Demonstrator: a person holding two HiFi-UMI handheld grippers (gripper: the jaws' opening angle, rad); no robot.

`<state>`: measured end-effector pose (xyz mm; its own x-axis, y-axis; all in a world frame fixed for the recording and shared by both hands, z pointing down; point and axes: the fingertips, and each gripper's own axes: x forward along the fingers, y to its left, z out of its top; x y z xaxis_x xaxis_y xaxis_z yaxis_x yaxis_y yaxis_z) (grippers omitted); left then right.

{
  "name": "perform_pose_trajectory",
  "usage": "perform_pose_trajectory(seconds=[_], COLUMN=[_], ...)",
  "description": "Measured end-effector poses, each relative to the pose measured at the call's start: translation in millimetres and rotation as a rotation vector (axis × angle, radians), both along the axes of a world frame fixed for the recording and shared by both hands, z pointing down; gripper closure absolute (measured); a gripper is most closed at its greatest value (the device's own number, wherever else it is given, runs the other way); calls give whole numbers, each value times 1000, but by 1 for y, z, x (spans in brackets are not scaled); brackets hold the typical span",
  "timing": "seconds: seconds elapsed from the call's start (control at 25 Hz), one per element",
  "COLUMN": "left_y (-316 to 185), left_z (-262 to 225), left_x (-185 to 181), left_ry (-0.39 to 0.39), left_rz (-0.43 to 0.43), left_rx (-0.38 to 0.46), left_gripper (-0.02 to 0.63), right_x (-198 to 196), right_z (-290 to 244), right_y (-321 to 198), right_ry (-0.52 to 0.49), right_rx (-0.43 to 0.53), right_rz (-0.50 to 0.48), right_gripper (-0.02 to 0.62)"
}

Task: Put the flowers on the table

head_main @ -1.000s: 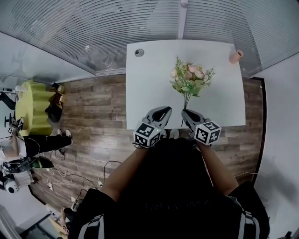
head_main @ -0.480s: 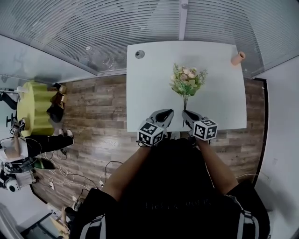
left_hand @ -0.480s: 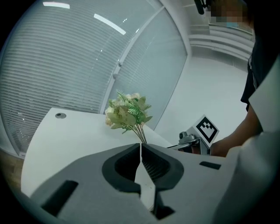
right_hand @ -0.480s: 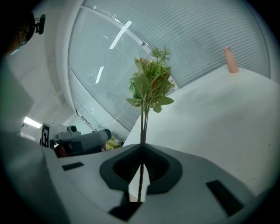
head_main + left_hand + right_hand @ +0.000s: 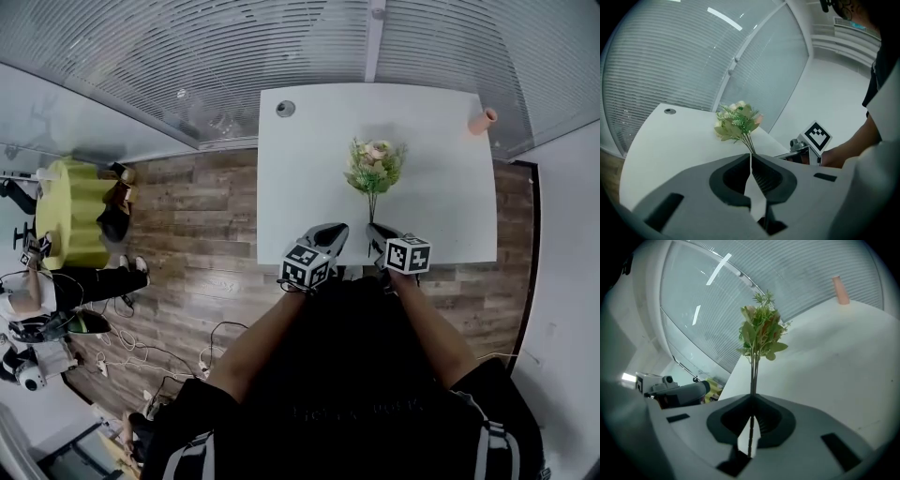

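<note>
White table top [image 5: 300, 187] is lying below me, and I am holding a gripper in each hand above its near edge. My right gripper [image 5: 753, 398] is clamping its jaws on the thin stems of the flowers [image 5: 761, 329]. The jaws are drawn in tight, and the stems are running straight down between the dark pads. The bunch, green leaves with pale pink blooms, is reaching out from the jaws over the middle of the table. I cannot tell whether it is touching the surface. My left gripper [image 5: 750, 157] is pressing its jaws together at the tips, with nothing between them. It is hovering just beside the right one, apart from the stems. A pink vase [image 5: 484, 120] is sitting at the far right corner, well apart from the flowers
</note>
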<state>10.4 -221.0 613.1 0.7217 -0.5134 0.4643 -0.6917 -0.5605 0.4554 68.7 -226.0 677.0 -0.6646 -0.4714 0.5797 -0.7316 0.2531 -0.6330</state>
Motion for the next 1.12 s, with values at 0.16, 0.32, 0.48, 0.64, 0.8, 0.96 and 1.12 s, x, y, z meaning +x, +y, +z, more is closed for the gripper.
perform_pose_trajectory(seconds=[0.16,0.32,0.48,0.64,0.8,0.96,1.12], left_y=[0,2,7,9,11,15,18], left_z=[11,24,31,35,35,34,35], left_x=[-4,-8,-9,-12,-12,-15,-18], left_ry=[14,-6,-4,-4,-4,-6,-3], left_rz=[-25,-33,-35,-32,-25,-12,-11], left_rx=[-38,-54,-85,-94,-102,-113,-121], left_gripper=[584,584,584,584,584,584,584], right_x=[-3,-4,-2,-5,-2,-1,-3], right_z=[11,20,33,34,42,50,53], right_y=[2,3,5,-2,-5,-4,-4], right_ry=[21,22,53,50,100,148,154], right_rx=[-29,-53,-87,-97,-98,-117,-121], right_rz=[3,15,35,83,75,52,31], right_gripper=[558,558,558,558,557,557,557])
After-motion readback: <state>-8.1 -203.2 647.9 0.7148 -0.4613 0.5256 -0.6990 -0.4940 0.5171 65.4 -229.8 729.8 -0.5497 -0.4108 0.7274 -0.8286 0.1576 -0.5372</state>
